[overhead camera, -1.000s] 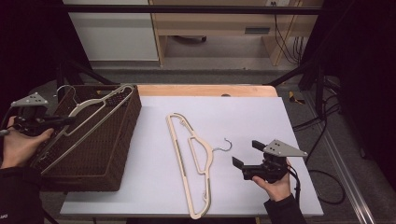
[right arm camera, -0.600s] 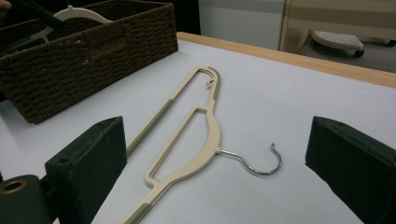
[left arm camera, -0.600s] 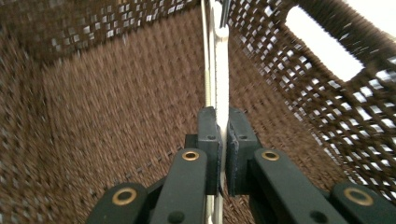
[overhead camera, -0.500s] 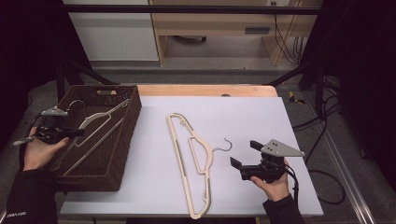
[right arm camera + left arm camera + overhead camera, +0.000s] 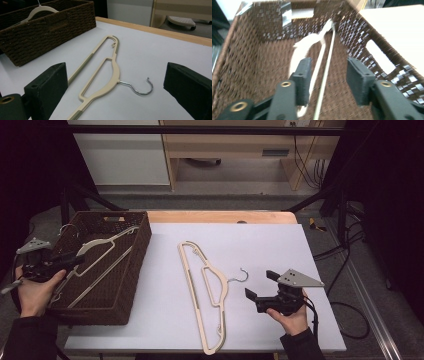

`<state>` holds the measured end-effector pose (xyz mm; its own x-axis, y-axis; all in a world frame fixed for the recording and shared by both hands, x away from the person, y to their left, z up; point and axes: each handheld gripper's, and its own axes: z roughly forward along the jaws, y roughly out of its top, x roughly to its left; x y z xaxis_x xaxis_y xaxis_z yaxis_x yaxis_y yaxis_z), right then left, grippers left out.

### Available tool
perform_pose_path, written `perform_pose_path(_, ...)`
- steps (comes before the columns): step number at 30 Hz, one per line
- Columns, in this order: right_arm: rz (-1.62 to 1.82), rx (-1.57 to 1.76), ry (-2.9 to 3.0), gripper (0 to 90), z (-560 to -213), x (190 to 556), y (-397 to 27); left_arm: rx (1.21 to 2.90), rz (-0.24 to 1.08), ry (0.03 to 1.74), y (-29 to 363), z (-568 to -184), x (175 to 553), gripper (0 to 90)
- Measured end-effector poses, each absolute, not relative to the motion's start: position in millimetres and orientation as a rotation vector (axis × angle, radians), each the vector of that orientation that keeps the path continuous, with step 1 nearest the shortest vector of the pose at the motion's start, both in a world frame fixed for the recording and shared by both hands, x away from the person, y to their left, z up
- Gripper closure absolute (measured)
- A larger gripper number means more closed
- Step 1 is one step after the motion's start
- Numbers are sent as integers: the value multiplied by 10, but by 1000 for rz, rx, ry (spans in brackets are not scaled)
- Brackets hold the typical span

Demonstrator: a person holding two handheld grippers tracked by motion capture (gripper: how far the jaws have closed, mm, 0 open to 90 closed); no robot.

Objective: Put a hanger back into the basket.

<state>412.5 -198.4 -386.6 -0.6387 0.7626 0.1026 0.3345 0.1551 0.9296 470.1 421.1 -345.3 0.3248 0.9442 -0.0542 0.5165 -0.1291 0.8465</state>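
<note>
Spanning the middle of the high view: a white desk [image 5: 280, 250] with a wooden far edge. Sitting on its left end: a dark woven basket [image 5: 131, 270], holding a cream hanger [image 5: 102, 247] propped slantwise against the inside walls. Lying flat on the desk's middle, well apart from the basket: a second cream hanger [image 5: 210, 290], metal hook pointing toward the right gripper [image 5: 261, 287]. Hovering just beside that hook, jaws spread wide, gripping nothing. Hanging over the basket's near-left corner: the left gripper [image 5: 328, 75], jaws likewise parted, straddling the hanger's bars without pinching them.
</note>
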Motion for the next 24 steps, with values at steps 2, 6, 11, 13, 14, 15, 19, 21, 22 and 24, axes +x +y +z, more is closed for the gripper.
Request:
perform_pose_path(2,1486,1051,2045,57,-3863,4124,-1982,1772,674,1299,4167,-3425,4671,496)
perform_pose_path(6,1475,1048,2046,57,-3869,4123,-1977,1703,709,1183,3907,-3302,4494,407)
perform_pose_path(11,1478,1055,2039,58,-3866,4119,-1980,1665,704,1066,3619,-3268,4365,296)
perform_pose_path(13,1472,1065,2043,58,-3875,4118,-1971,1643,680,996,3406,-3292,4297,216)
perform_pose_path(14,1466,1062,2045,60,-3883,4122,-1966,1639,671,976,3338,-3308,4273,183)
perform_pose_path(15,1462,1066,2048,60,-3890,4120,-1959,1638,658,954,3270,-3325,4248,162)
perform_pose_path(19,1447,1071,2067,60,-3914,4114,-1929,1663,608,882,2989,-3412,4140,124)
perform_pose_path(21,1436,1082,2070,61,-3925,4112,-1918,1680,603,866,2917,-3433,4118,113)
perform_pose_path(22,1436,1082,2070,61,-3925,4112,-1918,1693,598,850,2847,-3457,4097,113)
perform_pose_path(24,1428,1102,2073,60,-3949,4102,-1909,1708,589,824,2720,-3516,4062,103)
